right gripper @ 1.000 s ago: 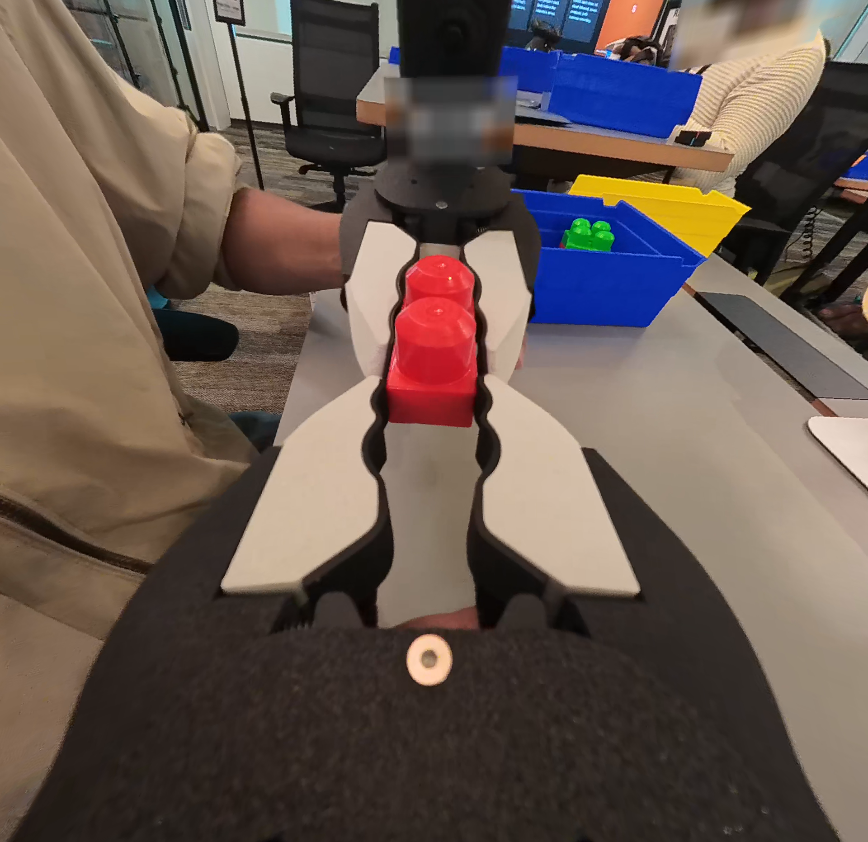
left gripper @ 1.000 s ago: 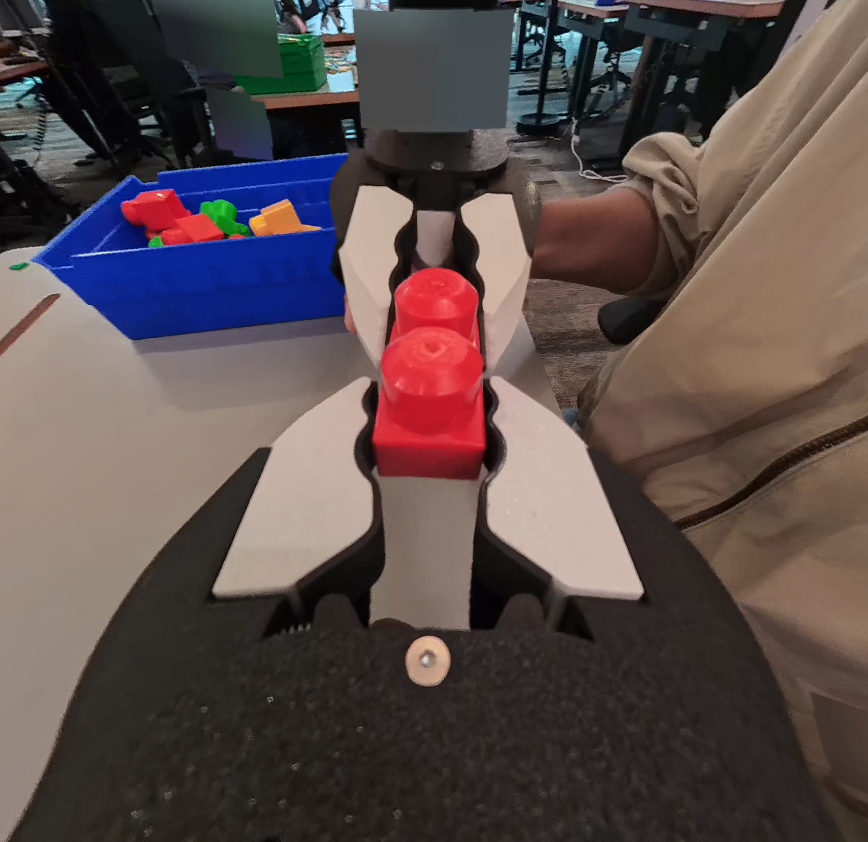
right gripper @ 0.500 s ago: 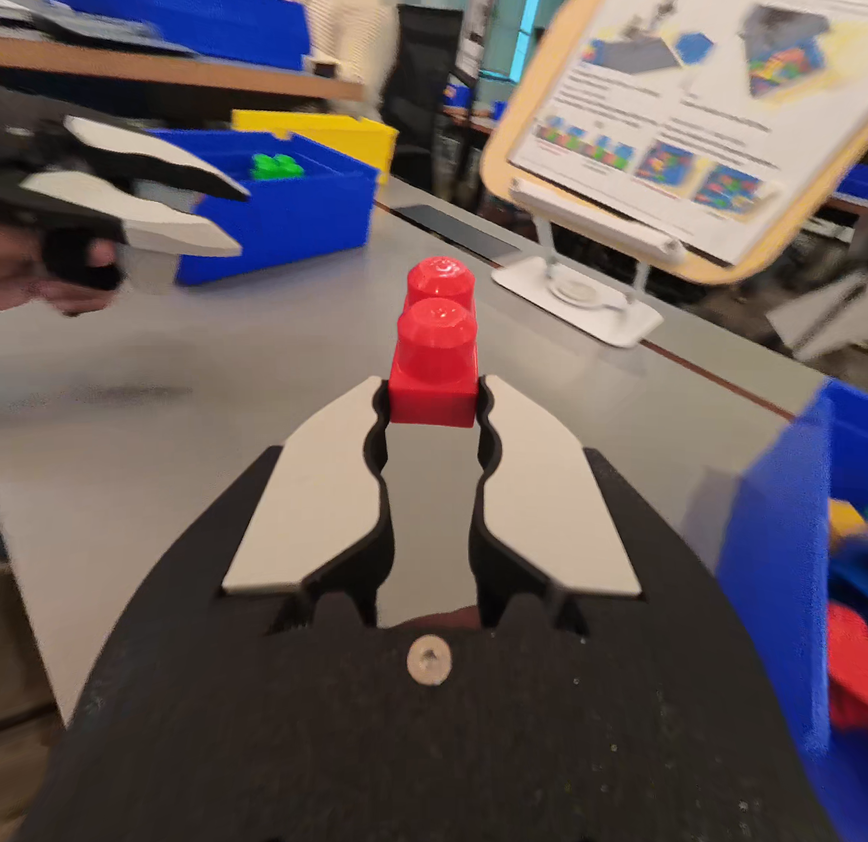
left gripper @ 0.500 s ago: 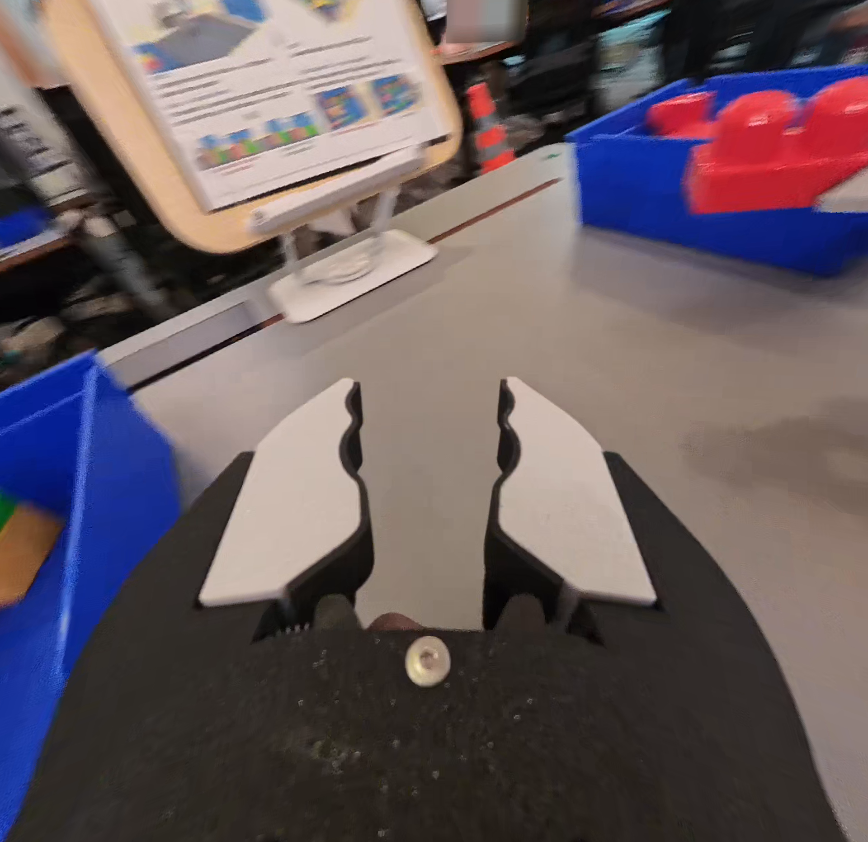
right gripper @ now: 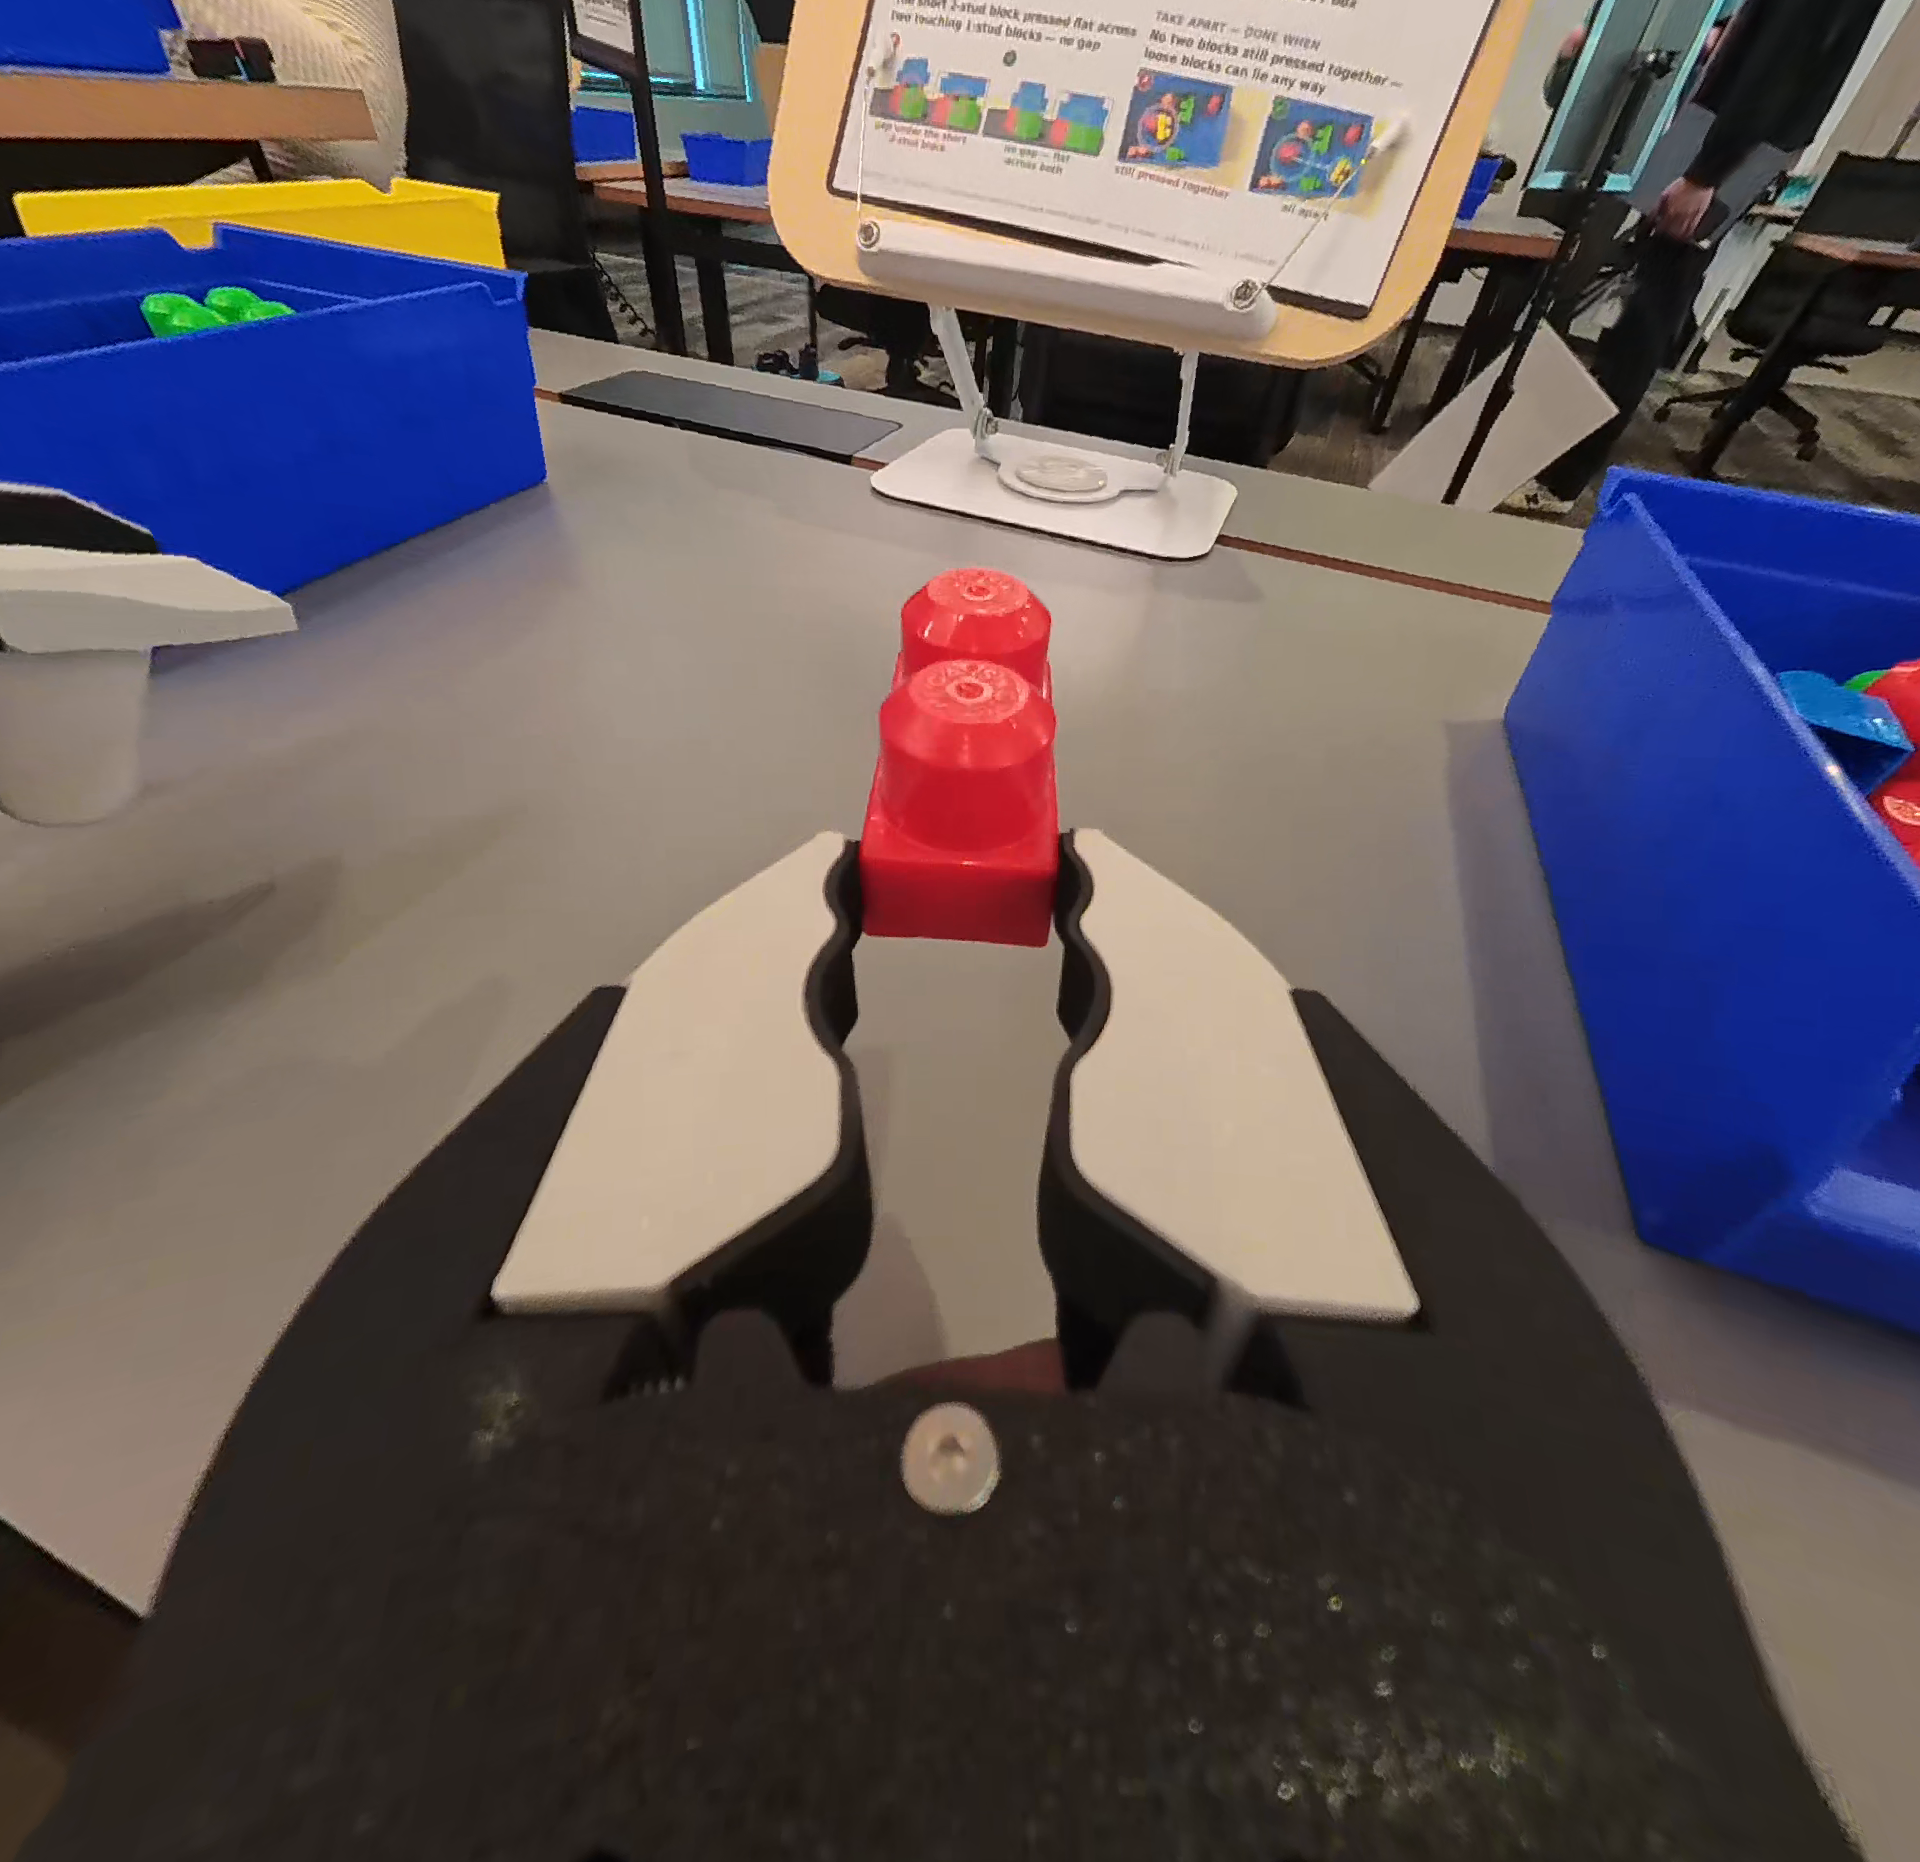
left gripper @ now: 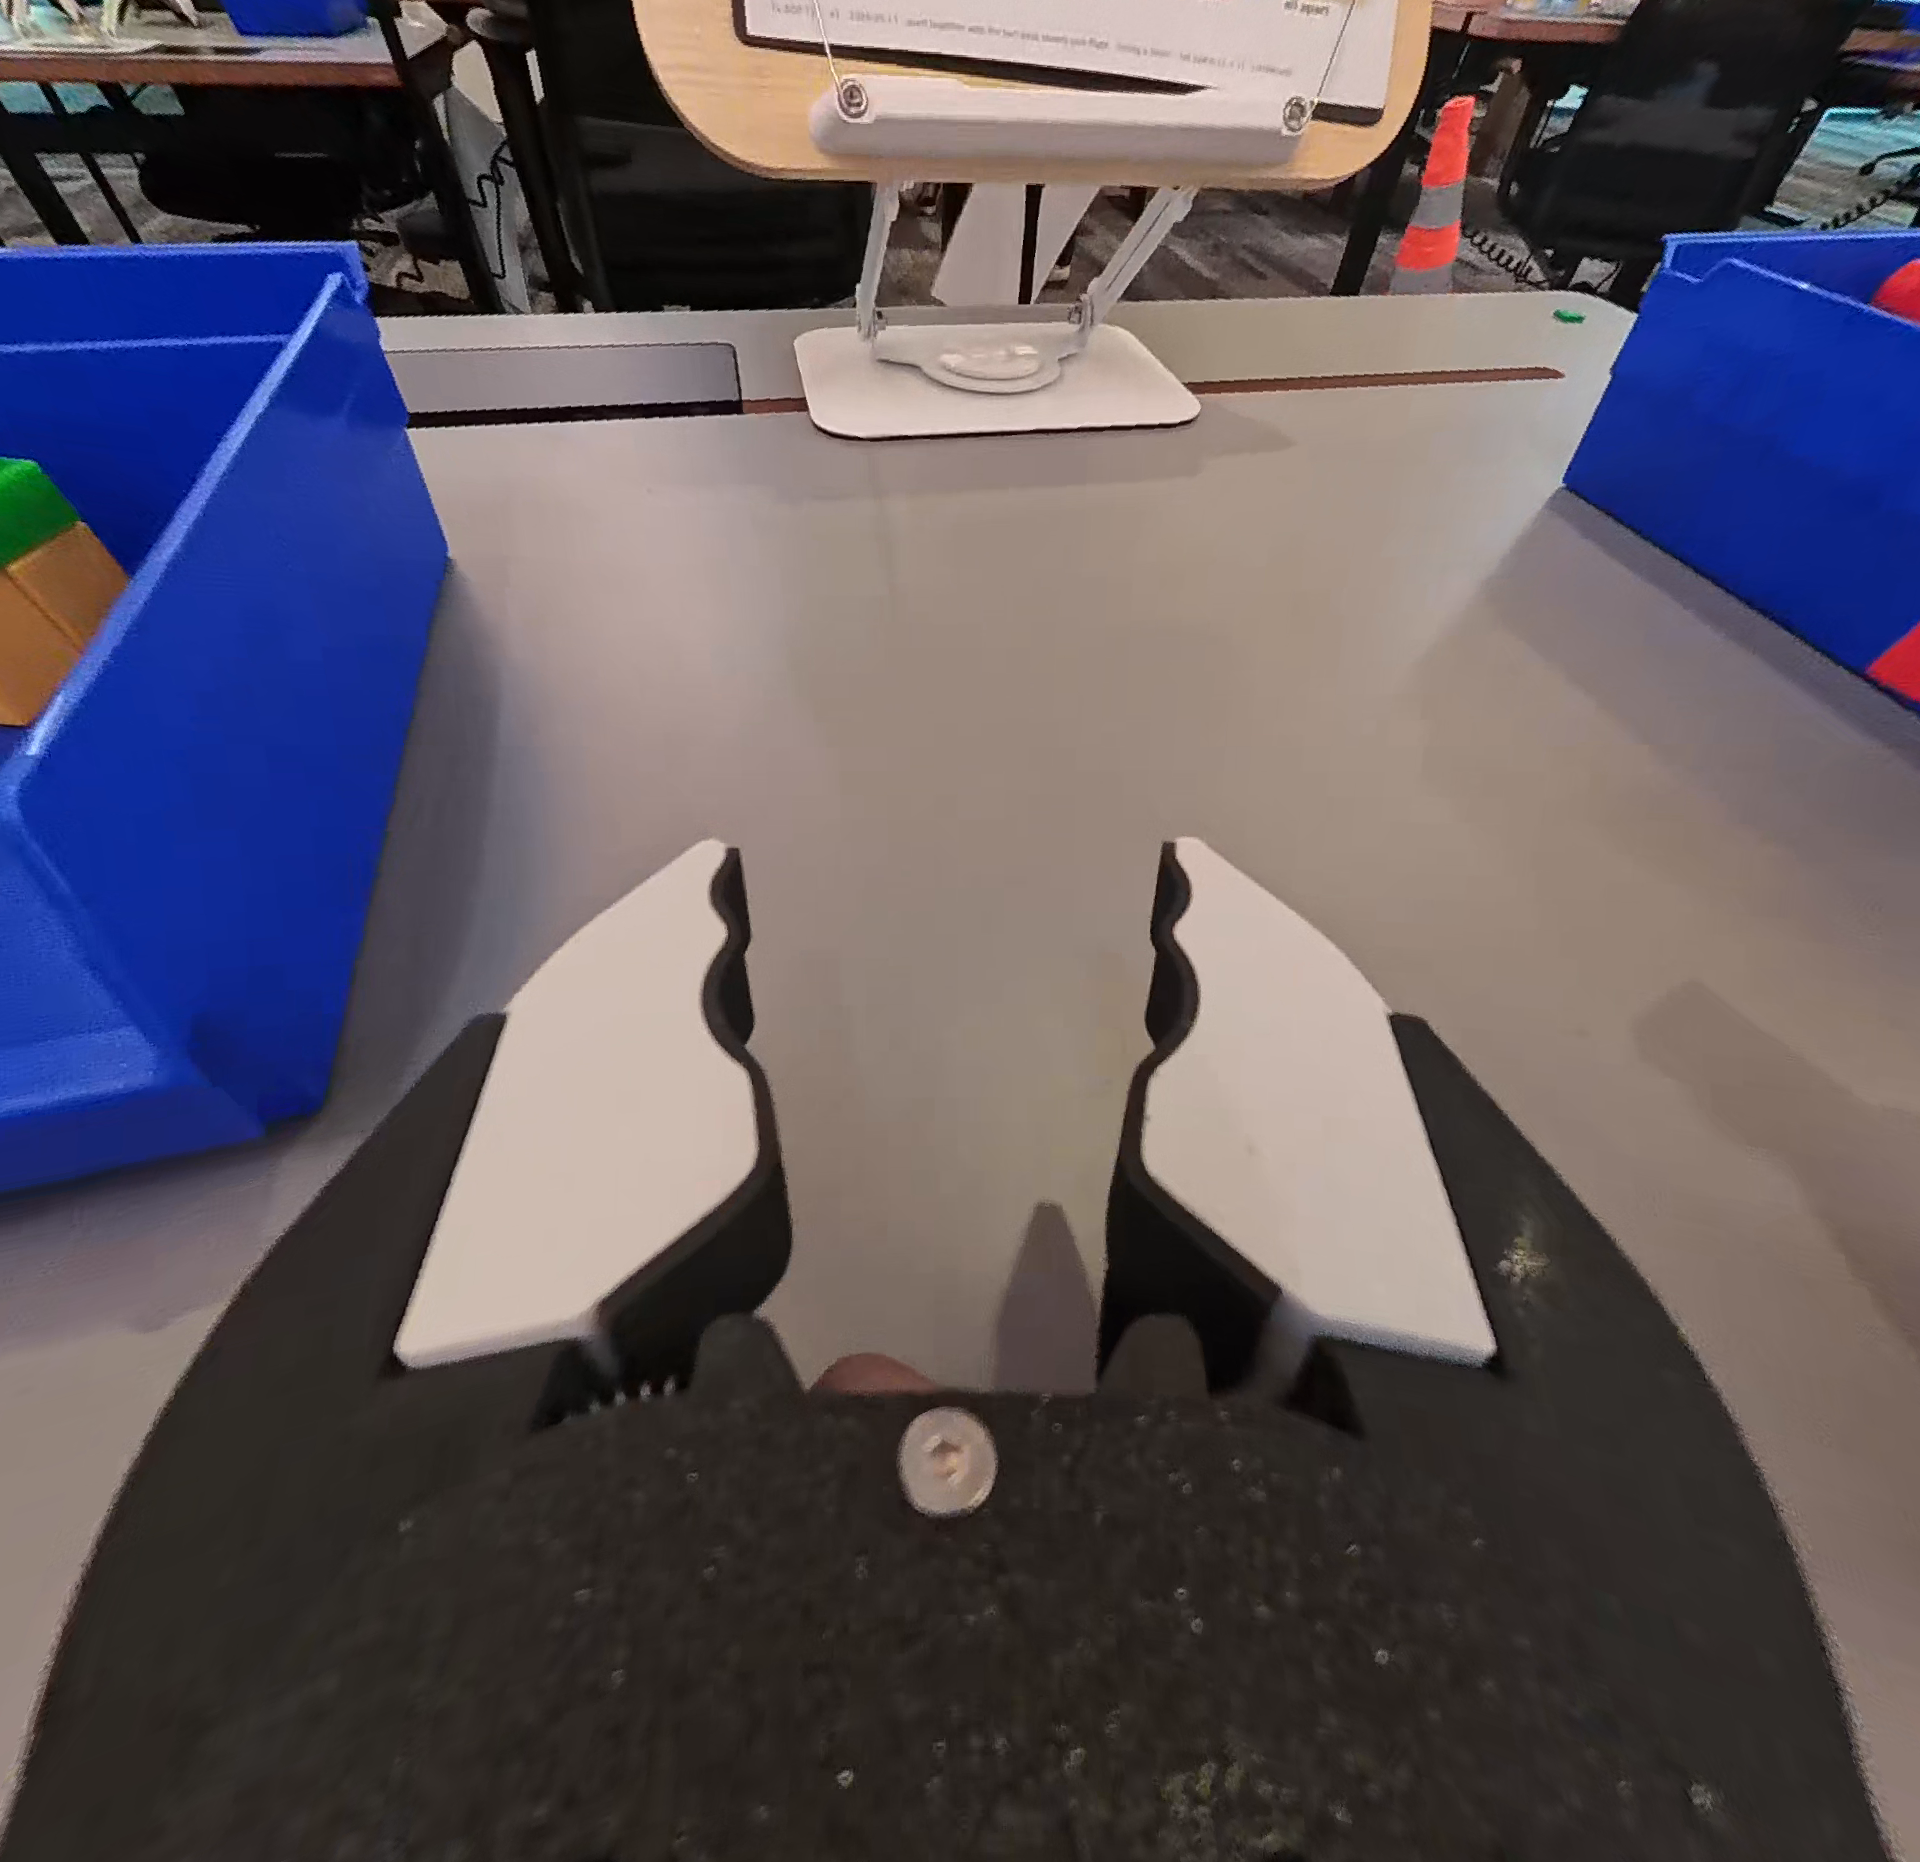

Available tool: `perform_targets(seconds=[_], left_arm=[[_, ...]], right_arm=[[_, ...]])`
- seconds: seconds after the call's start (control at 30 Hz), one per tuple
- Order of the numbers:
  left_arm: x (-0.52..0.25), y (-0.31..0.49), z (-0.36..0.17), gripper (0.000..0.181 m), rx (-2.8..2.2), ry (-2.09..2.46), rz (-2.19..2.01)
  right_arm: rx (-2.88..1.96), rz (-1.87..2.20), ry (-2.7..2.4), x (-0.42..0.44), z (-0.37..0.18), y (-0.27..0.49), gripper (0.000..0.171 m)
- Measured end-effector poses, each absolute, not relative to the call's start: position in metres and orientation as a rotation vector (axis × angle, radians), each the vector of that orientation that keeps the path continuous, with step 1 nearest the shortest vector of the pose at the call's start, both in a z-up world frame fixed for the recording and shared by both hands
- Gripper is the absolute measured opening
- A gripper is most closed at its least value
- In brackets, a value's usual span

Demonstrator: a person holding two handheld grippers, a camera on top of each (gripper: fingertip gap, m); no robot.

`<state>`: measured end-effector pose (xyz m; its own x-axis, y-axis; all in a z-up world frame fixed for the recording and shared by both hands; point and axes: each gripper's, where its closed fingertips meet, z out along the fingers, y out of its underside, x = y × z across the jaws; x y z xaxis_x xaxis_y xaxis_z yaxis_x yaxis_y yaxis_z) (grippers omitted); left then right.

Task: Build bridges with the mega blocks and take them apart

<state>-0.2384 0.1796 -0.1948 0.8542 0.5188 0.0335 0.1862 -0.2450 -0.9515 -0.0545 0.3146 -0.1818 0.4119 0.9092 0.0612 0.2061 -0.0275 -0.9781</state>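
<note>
One red block (right gripper: 957, 836), two studs

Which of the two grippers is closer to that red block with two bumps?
Right. The right gripper has the red block clamped between its fingers. The left gripper is open and empty over bare table, off to the block's left, apart from it.
</note>
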Motion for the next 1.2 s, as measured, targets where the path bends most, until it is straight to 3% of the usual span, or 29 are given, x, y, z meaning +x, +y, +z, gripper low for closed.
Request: perform_targets(seconds=[0.37,0.63,0.8,0.97,1.2], left_arm=[[-0.226,0.186,-0.198,0.071,-1.852,-0.481,0.308],[-0.223,0.189,-0.201,0.07,-1.864,-0.467,0.278],[-0.219,0.19,-0.201,0.07,-1.869,-0.454,0.271],[-0.217,0.19,-0.201,0.07,-1.877,-0.441,0.274],[-0.216,0.19,-0.202,0.069,-1.88,-0.436,0.267]], right_arm=[[-1.531,0.731,-0.99,-0.039,-0.17,0.333,0.035],[-1.68,0.472,-0.865,0.061,-0.114,0.478,0.035],[-1.926,0.481,-1.032,0.082,-0.157,0.534,0.035],[-2.095,0.478,-1.204,0.077,-0.209,0.534,0.035],[-2.242,0.415,-1.227,0.08,-0.233,0.536,0.036]])
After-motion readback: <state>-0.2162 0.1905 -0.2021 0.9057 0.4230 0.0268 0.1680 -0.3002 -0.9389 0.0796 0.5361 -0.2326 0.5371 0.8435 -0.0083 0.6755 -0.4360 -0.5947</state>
